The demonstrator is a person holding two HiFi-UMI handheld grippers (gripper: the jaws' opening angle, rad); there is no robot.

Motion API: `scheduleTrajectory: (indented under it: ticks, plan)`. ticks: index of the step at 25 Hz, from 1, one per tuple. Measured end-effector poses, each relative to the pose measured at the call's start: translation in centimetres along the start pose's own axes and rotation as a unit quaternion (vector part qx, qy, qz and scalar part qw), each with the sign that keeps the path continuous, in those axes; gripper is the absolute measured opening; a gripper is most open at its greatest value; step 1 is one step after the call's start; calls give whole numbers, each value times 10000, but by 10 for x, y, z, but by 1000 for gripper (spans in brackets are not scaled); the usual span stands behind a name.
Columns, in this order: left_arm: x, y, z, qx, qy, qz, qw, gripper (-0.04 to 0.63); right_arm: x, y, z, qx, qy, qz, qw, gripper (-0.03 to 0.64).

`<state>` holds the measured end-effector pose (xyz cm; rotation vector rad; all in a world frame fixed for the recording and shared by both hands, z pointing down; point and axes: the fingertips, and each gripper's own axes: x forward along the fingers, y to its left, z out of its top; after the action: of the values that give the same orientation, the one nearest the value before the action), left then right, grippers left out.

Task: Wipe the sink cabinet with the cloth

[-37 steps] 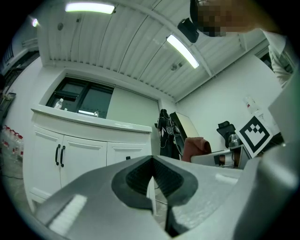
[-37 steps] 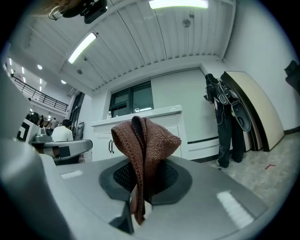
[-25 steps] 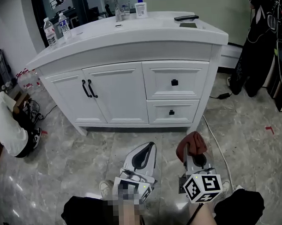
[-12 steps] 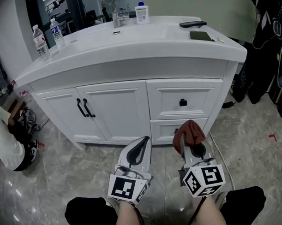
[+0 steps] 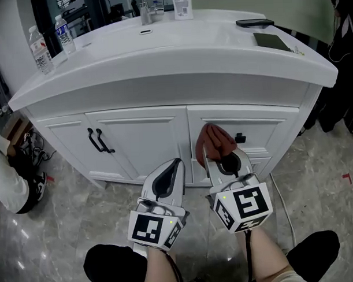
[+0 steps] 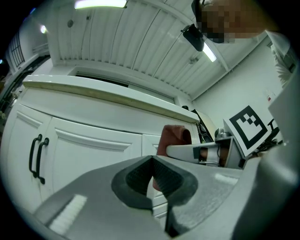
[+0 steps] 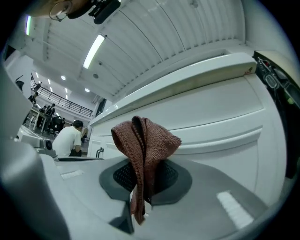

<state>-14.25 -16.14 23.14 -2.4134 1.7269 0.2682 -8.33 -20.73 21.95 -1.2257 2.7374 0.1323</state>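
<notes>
Cloth point(image 5: 214, 143): looks soft, light, floppy. Right tool point(image 5: 222, 163) pinches its bunched middle, cabinet point(image 5: 141, 130) at 12 o'clock. Left tool point(image 5: 168, 184) clenched, empty.

There is one sink cabinet point(image 5: 136, 133), one cloth point(image 5: 214, 141), two water bottles point(image 5: 41, 50), one soap bottle point(image 5: 182, 5), two black door handles point(image 5: 94, 140) and two dark flat gadgets point(image 5: 271, 41).

The cloth point(image 7: 146, 140) is knitted and rough. The sink cabinet point(image 5: 142, 130) looks like smooth white painted wood, with a shiny top. The floor point(image 5: 64, 228) is shiny stone. The right gripper point(image 7: 142, 183) is dull grey plastic.
</notes>
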Motion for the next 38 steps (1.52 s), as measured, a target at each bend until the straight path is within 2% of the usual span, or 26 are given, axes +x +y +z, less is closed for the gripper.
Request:
scheduleTrajectory:
  ticks: [3,8,10,15,18,23,31,38]
  plan:
    - [5,2,-9,-19,127,-32,9999,0,18,1,-5,20,62,111,9999,77]
    - [0,9,2,44,118,-21,9999,0,39,-11,-14,735,432,96,9963,77]
    - [-5,12,6,48,77,7,10000,0,39,-17,-15,847,548,42,9949,77]
    - [-7,7,10,-19,3,17,10000,0,27,-41,-7,701,665,-204,9951,78]
    - [-2,-9,21,-60,-93,-152,9998,0,12,-62,-4,636,727,-378,9946,78]
    - [7,-31,22,325,-12,-481,9983,0,-14,-102,-1,716,675,-672,9929,78]
    - [11,-32,4,18,71,-428,9991,0,-46,-149,6,492,599,-1268,9889,78]
    - [14,-53,-10,-154,129,-621,9979,0,-79,-195,15,414,615,-1936,9783,78]
